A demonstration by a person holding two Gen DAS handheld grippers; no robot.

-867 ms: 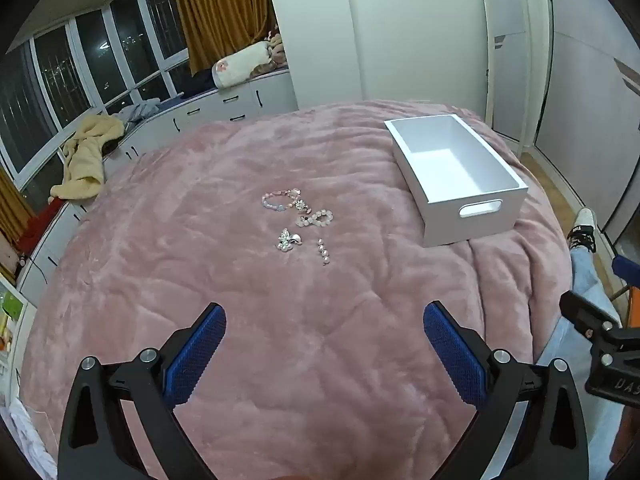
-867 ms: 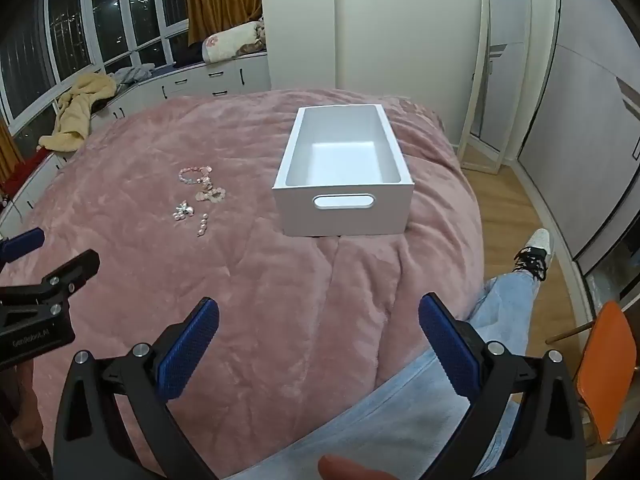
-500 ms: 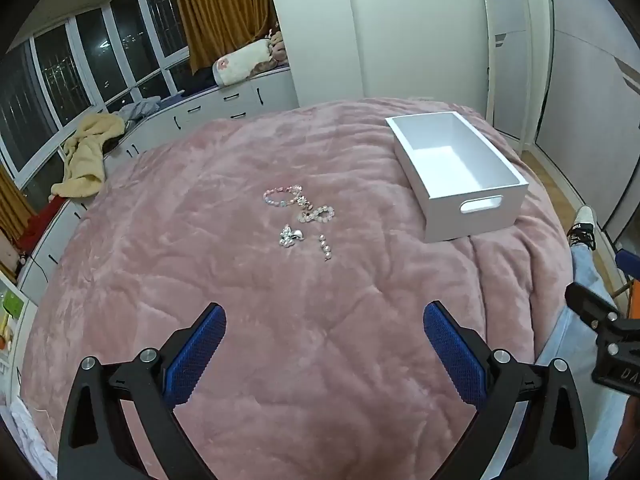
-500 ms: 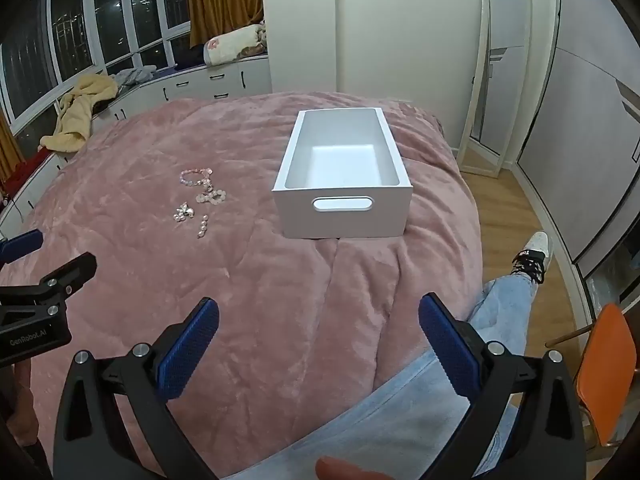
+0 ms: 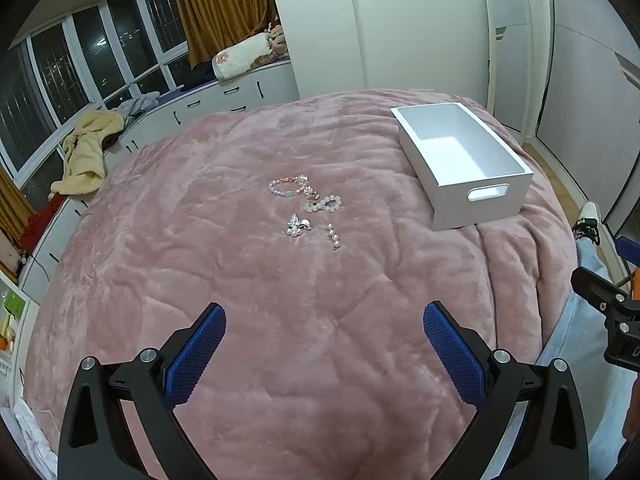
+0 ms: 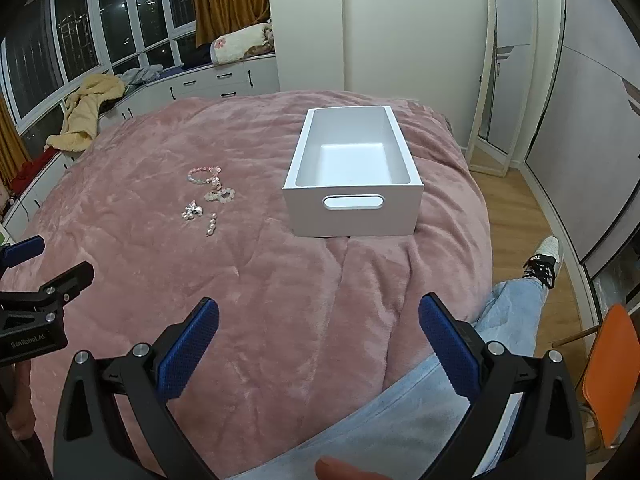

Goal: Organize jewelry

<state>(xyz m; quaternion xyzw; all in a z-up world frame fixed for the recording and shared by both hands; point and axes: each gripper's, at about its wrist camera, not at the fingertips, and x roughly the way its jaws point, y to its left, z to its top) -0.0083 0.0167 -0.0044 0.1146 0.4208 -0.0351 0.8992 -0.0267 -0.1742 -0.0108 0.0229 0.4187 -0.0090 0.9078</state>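
Several small jewelry pieces lie together on the pink blanket: a beaded bracelet (image 5: 287,186) (image 6: 203,175), a pale bead loop (image 5: 324,203) (image 6: 220,195), a silver charm (image 5: 298,225) (image 6: 193,210) and a short pearl string (image 5: 333,236) (image 6: 211,225). An empty white box (image 5: 482,200) (image 6: 354,210) with a slot handle stands to their right. My left gripper (image 5: 324,344) hovers open over the near blanket, well short of the jewelry. My right gripper (image 6: 319,340) is open too, above the bed's near edge, in front of the box. Neither holds anything.
The pink blanket (image 5: 200,280) covers the whole bed. A person's jeans leg (image 6: 516,300) and shoe (image 6: 546,254) are to the right of the bed. An orange chair (image 6: 608,364) stands at far right. White drawers (image 6: 224,82) and a leaning mirror (image 6: 504,80) line the walls.
In both views the jewelry and box have slid slightly, as both grippers shifted a little over the bed. Both have stayed open and empty.
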